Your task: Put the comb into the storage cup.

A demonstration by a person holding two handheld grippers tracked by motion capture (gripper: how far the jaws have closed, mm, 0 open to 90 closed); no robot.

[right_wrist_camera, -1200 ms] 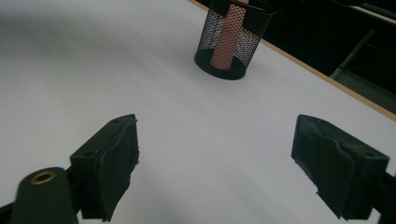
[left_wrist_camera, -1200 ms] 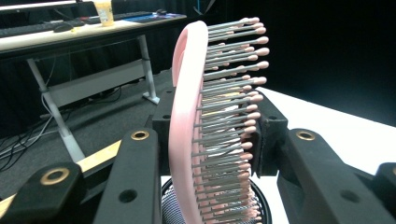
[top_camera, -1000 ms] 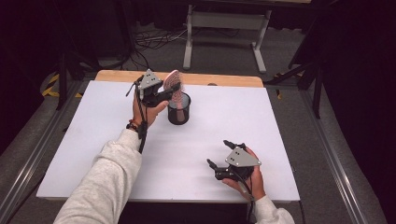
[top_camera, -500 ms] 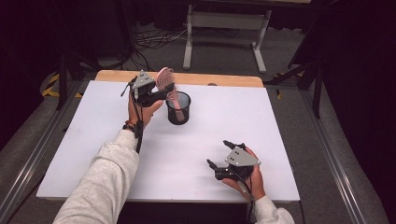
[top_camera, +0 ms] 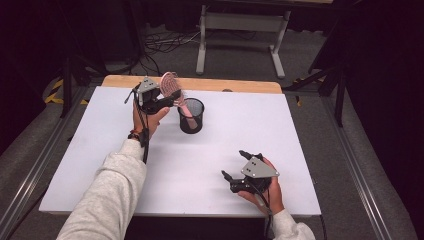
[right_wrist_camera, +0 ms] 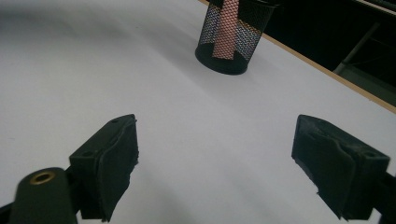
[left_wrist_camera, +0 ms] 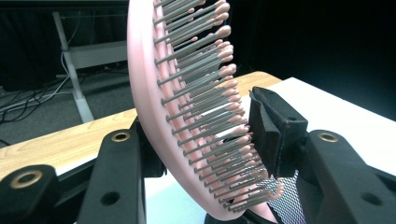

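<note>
floor: grey carpet | metal stand: behind table | surroundings: dark

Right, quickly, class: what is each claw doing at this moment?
Left claw: closed on the pink hairbrush, whose handle sits in the black mesh cup.
Right claw: open, holding nothing, above the white table.

Left hand-held gripper: held raised on an outstretched, grey-sleeved forearm, jaws closed on a pink hairbrush. Right hand-held gripper: held low, near the body, jaws spread wide apart, nothing between them.
</note>
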